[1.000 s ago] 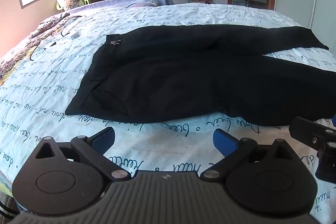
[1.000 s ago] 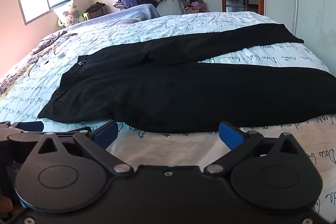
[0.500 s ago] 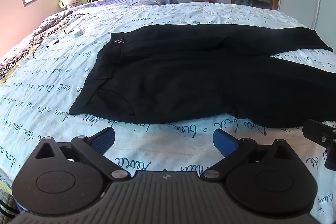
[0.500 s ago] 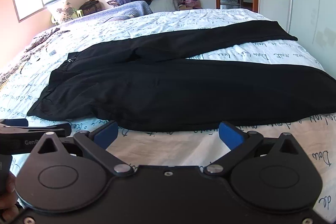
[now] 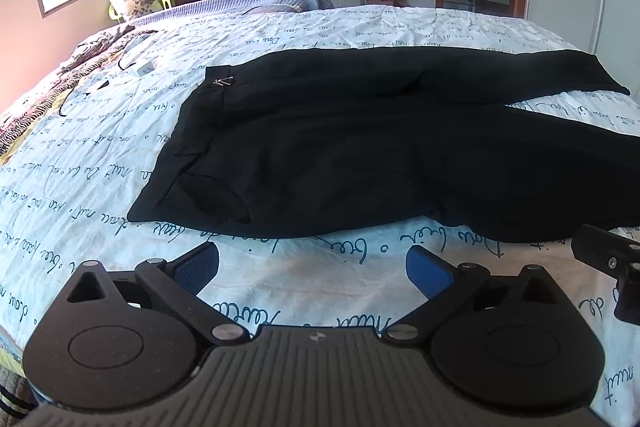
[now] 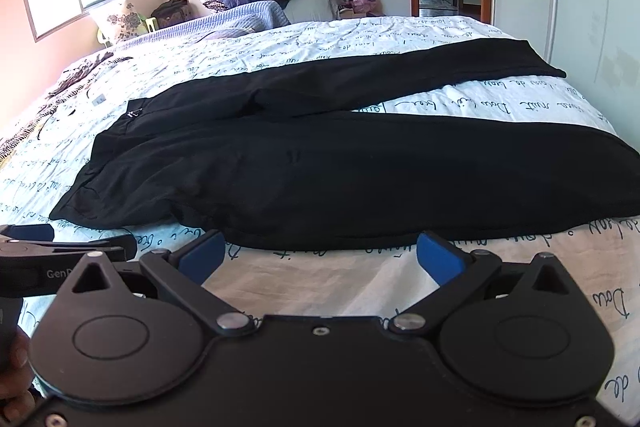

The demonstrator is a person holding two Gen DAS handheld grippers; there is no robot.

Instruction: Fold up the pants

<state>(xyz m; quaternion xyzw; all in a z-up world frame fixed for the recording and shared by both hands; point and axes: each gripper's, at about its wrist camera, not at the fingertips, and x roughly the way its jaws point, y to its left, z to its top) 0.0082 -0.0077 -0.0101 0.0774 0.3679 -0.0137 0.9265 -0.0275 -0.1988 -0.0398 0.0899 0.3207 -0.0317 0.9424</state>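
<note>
Pants lie flat on the bed sheet, directly ahead of both tools, near edge just beyond the fingertips. Long axis runs left to right across both views: waistband at the left, leg ends at the right. The two legs diverge, with a wedge of sheet showing between them; the far leg angles away to the right, and the near leg lies crosswise in front of the right gripper.

Left gripper: jaws spread wide, nothing held, positioned opposite the waist end near the hip corner. Right gripper: jaws likewise spread and empty, positioned opposite the near leg, its fingertips almost at the hem-side edge of the fabric (contact cannot be confirmed).

Assignment by proximity: left tool to the waist, right tool to the leg. A probable first fold brings the near leg over the far leg, across the short axis, away from the operator.
</note>
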